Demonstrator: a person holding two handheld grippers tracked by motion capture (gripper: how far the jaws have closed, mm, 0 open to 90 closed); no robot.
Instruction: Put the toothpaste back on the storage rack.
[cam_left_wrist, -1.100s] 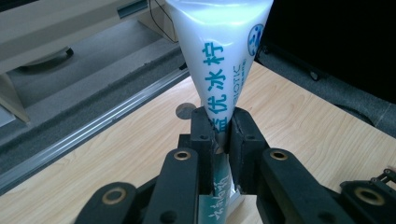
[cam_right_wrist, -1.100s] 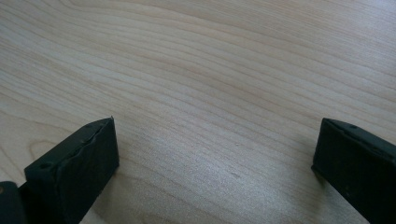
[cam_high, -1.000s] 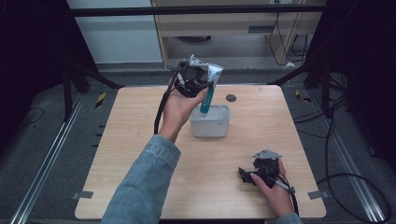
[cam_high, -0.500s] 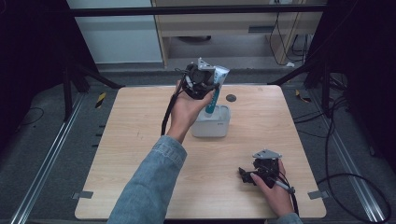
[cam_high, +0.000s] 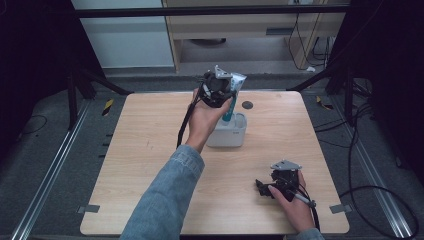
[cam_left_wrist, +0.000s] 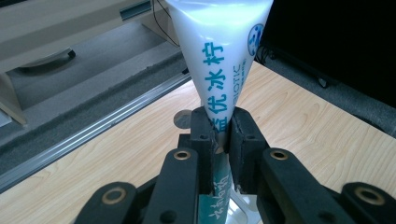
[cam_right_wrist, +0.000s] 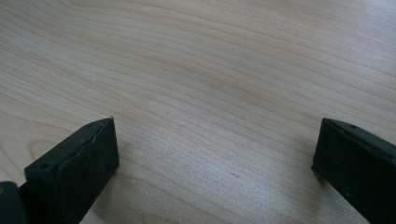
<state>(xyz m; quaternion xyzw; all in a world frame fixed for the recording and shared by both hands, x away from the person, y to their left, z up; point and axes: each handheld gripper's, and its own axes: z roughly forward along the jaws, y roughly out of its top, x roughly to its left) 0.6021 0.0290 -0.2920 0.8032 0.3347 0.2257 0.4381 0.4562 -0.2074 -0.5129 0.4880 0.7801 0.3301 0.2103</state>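
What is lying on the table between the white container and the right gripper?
Nothing: in the high view, bare wooden table runs from the white container to the right gripper, which rests open near the front edge.

Tube (cam_high: 231, 97) now higher above holder (cam_high: 227, 134)

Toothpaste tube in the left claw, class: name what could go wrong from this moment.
1. The left claw pinches the toothpaste tube at its narrow part, so it could slip or squeeze out paste.
2. The tube's lower end sits at the white holder; a sideways tug might tip it.
3. The holder stands near the table's far edge, so it could be pushed toward it. The right claw is open, resting apart, unable to steady it.
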